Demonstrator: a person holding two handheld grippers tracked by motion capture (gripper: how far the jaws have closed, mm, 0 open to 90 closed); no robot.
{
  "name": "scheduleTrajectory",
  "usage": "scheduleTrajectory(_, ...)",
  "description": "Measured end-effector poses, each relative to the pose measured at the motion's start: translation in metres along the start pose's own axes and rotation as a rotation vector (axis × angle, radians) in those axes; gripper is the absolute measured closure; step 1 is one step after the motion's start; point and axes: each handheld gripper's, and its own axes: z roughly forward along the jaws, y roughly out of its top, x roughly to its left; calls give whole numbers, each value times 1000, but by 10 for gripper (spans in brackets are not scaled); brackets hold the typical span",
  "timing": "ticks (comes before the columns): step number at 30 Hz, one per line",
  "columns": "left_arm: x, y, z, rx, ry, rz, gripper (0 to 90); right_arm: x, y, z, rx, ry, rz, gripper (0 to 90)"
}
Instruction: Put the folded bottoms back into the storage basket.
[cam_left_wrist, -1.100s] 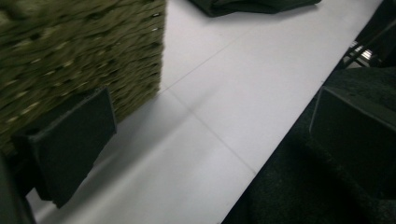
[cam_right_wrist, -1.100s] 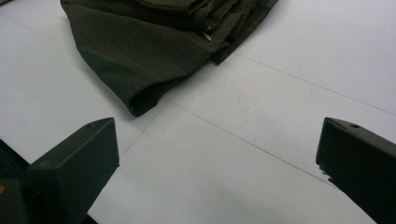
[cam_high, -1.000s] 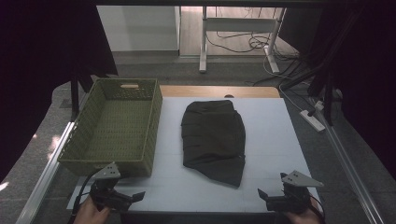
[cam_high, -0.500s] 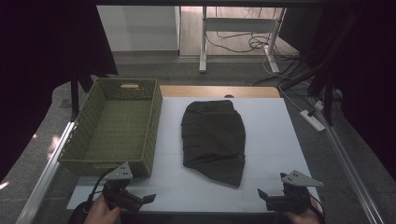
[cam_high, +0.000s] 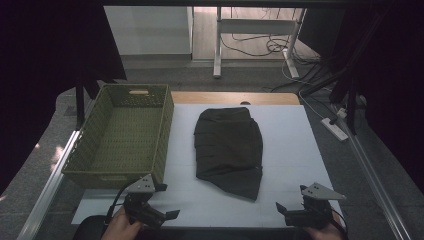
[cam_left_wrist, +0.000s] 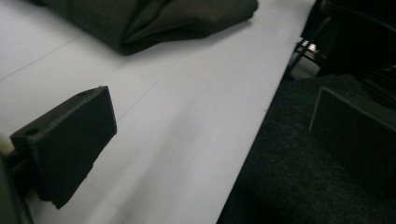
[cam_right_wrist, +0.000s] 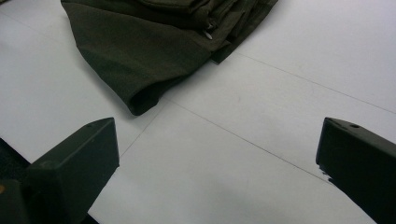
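Covering most of the tabletop (cam_high: 300, 150) is a smooth matte white sheet, with a strip of bare wood showing along its far edge at 12 o'clock; beyond lie a grey floor, white desk legs (cam_high: 218, 45) with loose cables, and dark curtains on both sides. A folded dark olive garment (cam_high: 229, 146) of soft, creased cloth lies at the centre of the sheet, tapering toward 6 o'clock. At 9 o'clock of it stands a rectangular green woven basket (cam_high: 120, 135) with a coarse weave and a handle slot in its far wall. The left tongs (cam_high: 167, 215) sit at 7 o'clock of the garment, near the tabletop's front edge, their blocky black jaws spread wide. The right tongs (cam_high: 281, 210) sit at 5 o'clock, also spread wide, holding nothing
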Motion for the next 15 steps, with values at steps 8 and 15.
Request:
scheduleTrajectory(8, -6, 12, 20, 37, -6, 47, 5, 0, 0, 0, 1, 1, -2, 0)
scheduleTrajectory(15, -5, 24, 38, 51, -8, 74, 6, 1, 0, 0, 2, 4, -4, 0)
